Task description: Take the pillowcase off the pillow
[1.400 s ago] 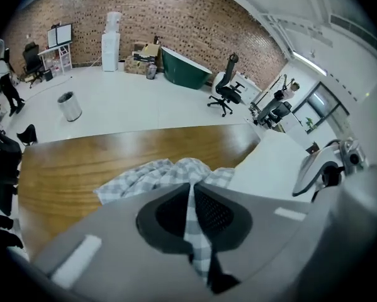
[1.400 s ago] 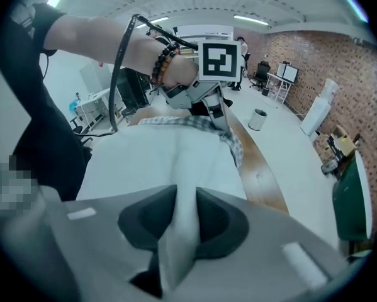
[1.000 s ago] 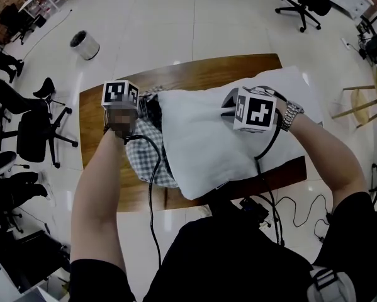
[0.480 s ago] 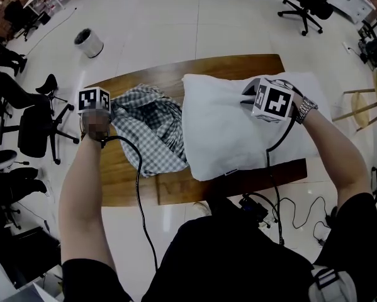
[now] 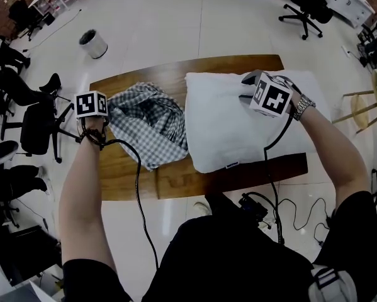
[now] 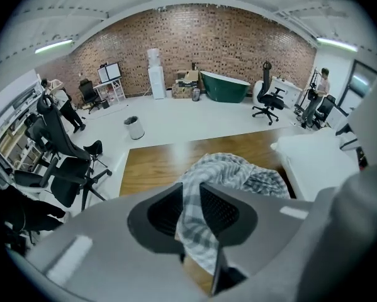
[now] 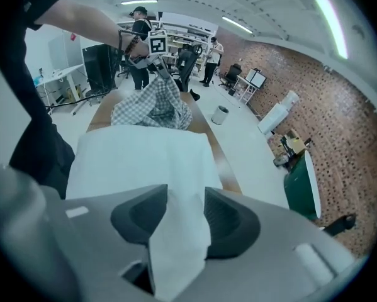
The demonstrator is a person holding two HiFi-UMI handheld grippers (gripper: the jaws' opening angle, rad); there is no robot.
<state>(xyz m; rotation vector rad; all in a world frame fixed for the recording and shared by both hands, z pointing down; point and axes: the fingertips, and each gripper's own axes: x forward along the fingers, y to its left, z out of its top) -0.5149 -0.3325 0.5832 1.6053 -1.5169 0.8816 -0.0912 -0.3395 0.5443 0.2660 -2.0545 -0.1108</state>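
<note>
Head view: pillowcase (image 5: 147, 128) crumpled on table (image 5: 175, 184), fully off pillow (image 5: 223, 131) beside it | left gripper (image 6: 189, 197) jaws just opening, cloth loose between | right gripper (image 7: 185, 200) likewise, around pillow's corner | removal seemingly done; next: release both

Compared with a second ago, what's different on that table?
The left tool dragged the checked pillowcase leftward, clear off the white pillow; it lies crumpled beside it on the table. Both tools' jaws have just been opening, cloth still between them: pillowcase in the left, pillow in the right tool. The pillow stayed on the table.
</note>
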